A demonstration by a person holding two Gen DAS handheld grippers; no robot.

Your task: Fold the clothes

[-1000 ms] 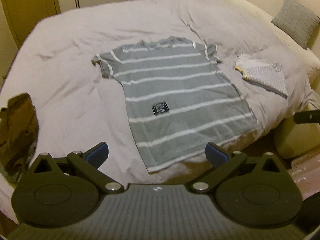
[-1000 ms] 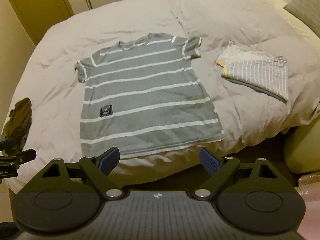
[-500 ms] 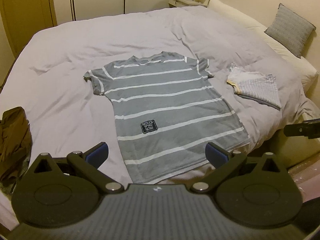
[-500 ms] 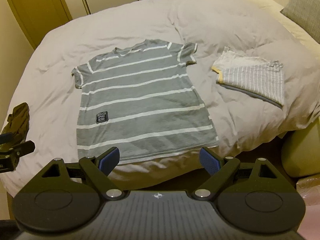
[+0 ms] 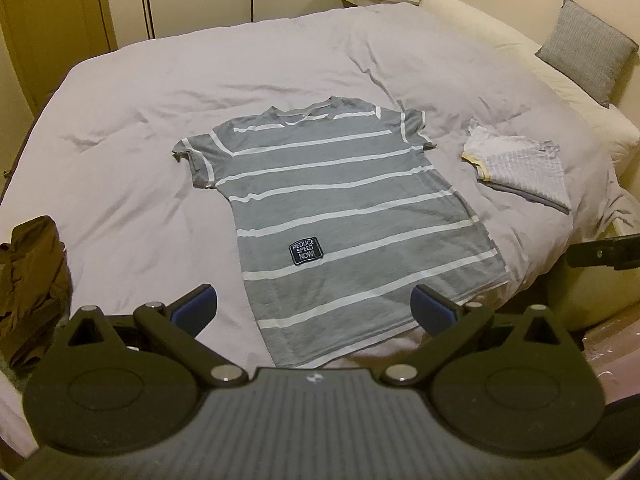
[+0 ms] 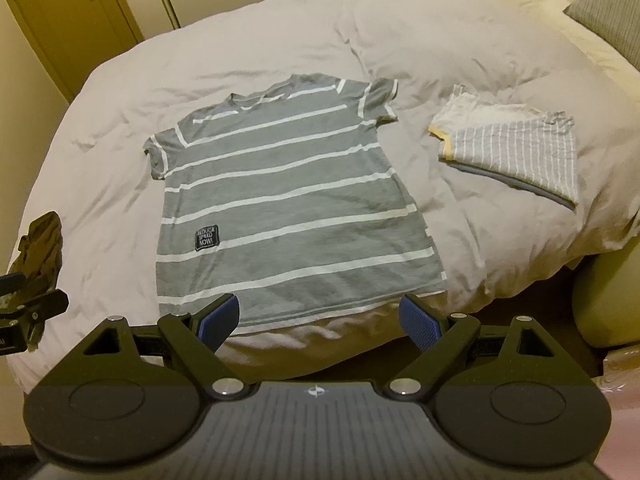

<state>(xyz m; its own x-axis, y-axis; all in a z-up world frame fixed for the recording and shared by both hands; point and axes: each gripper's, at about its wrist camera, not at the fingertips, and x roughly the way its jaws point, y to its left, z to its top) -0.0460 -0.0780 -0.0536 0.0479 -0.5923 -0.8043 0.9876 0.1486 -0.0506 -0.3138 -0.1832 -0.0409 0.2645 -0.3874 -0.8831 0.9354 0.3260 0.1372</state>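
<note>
Two hand-held grippers are held over the near edge of the bed (image 5: 120, 128), and both are released — the left hand-held gripper (image 5: 314, 307) and the right hand-held gripper (image 6: 319, 318) are each seen with blue pads spread wide and nothing between them. Compared with a second ago, both views are raised and drawn back: more of the far bed, the doors and the shelf is now taken in by the left view, and the shirt (image 5: 340, 216) is seen further from the lens. The shirt itself is not shifted; it lies flat and face up on the bed, collar away, its hem at the near edge, no fold yet made. From this it is judged that spreading is finished and the first fold is about to be started — most likely from a sleeve or a side.

A folded striped garment (image 6: 516, 156) is set well apart to the right of the shirt, which suggests one piece is already done. A brown garment (image 5: 32, 280) is bunched at the left edge, and it is cut off by the frame, so its kind cannot be told. What lies under the folded piece is hidden. Each gripper's neighbour is glimpsed only as a dark bar at the frame edge.
</note>
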